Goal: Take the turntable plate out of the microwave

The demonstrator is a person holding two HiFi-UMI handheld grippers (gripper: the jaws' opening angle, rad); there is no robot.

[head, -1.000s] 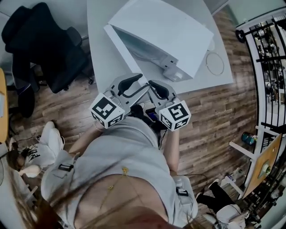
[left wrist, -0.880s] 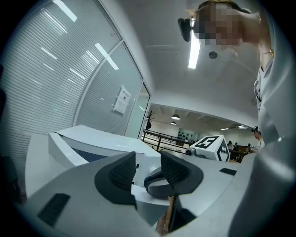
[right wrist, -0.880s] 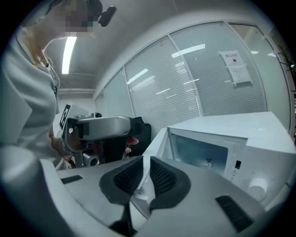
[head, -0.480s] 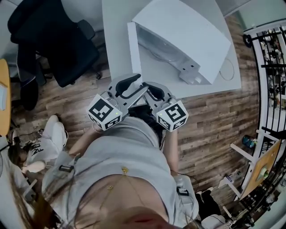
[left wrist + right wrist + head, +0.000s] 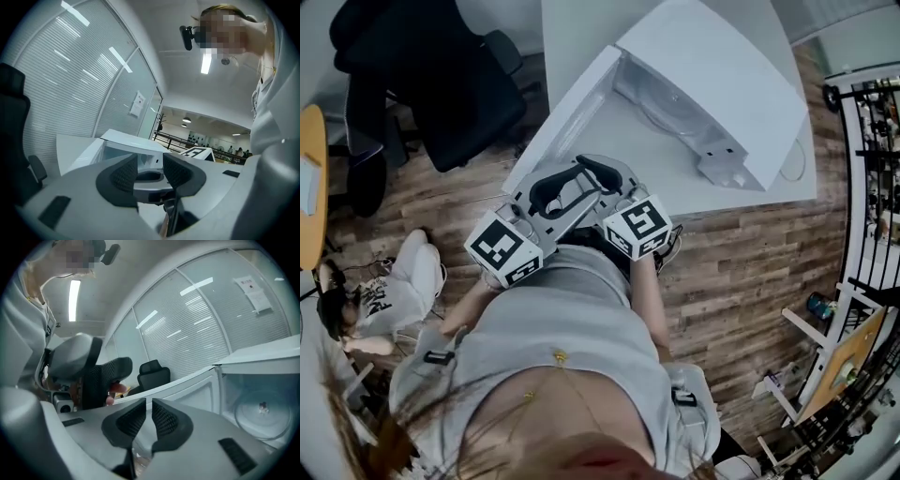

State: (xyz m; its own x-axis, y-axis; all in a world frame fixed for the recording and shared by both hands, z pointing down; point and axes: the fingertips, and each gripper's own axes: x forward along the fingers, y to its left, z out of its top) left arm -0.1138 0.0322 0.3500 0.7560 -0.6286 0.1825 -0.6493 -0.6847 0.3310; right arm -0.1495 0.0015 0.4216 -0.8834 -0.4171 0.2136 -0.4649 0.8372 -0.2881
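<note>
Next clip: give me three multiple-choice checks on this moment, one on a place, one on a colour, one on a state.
1. Where is the turntable plate?
A. on the floor
B. inside the microwave
C. on the chair seat
2. What colour is the office chair?
A. black
B. red
C. white
3. The microwave door is:
A. shut
B. taken off
C. open
Key: B, the right gripper view shows the plate lying in the cavity. A, the chair is black all over. C, the door stands swung out to the side.
</note>
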